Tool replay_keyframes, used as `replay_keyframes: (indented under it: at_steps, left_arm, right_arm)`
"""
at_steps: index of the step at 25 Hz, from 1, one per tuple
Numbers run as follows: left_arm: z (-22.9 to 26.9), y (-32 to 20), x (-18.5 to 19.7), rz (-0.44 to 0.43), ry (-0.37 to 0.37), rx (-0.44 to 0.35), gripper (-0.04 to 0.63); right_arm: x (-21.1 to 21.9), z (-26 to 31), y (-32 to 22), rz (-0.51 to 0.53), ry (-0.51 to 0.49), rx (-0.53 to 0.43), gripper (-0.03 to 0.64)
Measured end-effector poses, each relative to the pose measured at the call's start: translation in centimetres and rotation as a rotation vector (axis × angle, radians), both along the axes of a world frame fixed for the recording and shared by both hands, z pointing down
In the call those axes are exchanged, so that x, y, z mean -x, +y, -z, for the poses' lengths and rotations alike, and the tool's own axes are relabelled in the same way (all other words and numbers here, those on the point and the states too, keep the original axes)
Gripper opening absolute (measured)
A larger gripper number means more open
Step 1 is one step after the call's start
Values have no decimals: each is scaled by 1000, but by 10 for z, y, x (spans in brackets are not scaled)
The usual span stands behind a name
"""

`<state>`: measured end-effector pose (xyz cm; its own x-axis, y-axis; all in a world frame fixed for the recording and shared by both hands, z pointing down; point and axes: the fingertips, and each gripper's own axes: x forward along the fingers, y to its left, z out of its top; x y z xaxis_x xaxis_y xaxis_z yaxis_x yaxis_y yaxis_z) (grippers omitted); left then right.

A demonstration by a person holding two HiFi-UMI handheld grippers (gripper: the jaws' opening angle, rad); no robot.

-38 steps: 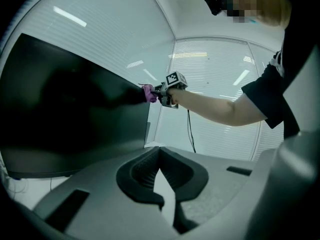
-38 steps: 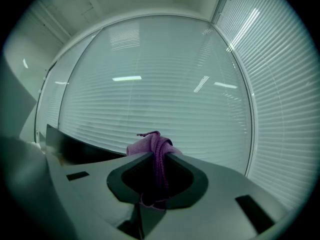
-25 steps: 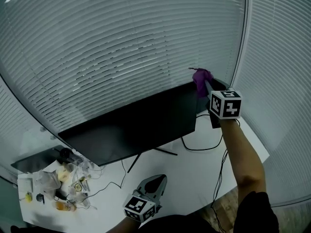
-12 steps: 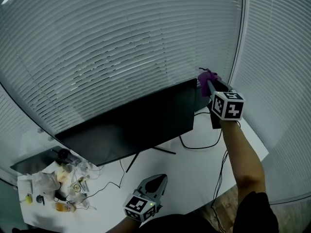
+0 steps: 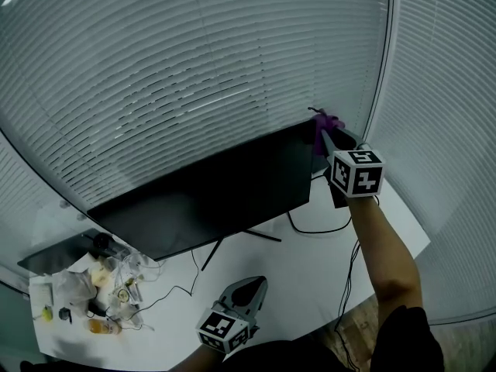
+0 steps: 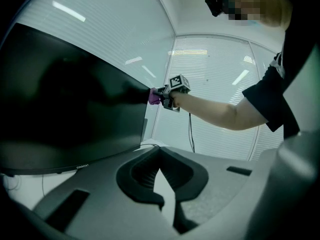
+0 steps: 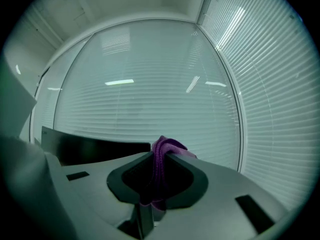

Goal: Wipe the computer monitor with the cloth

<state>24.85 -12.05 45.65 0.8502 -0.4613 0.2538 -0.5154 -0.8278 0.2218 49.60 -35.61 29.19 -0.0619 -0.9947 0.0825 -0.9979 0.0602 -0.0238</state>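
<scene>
The cloth (image 7: 170, 145), purple and bunched, is pinched between the closed jaws of the right gripper (image 7: 159, 156). In the upper right of the head view it sits at the top right corner of the dark monitor (image 5: 217, 196). At bottom centre, the left gripper (image 5: 246, 289) has its jaws together and empty over the white desk (image 5: 310, 262).

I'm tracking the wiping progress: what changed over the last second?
The right tool, shut on the purple cloth, slid slightly right past the top right corner of the monitor, then came back left a little. Its grip on the cloth is unchanged. The left tool stayed low, shut and empty, and the monitor looks unmoved.
</scene>
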Motion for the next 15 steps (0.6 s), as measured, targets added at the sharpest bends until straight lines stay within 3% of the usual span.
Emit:
replay_keyframes:
  at_steps: [15]
  left_arm:
    - [-27, 7, 0, 18, -22, 59, 5]
  right_arm:
    - [9, -59, -4, 30, 55, 61, 77]
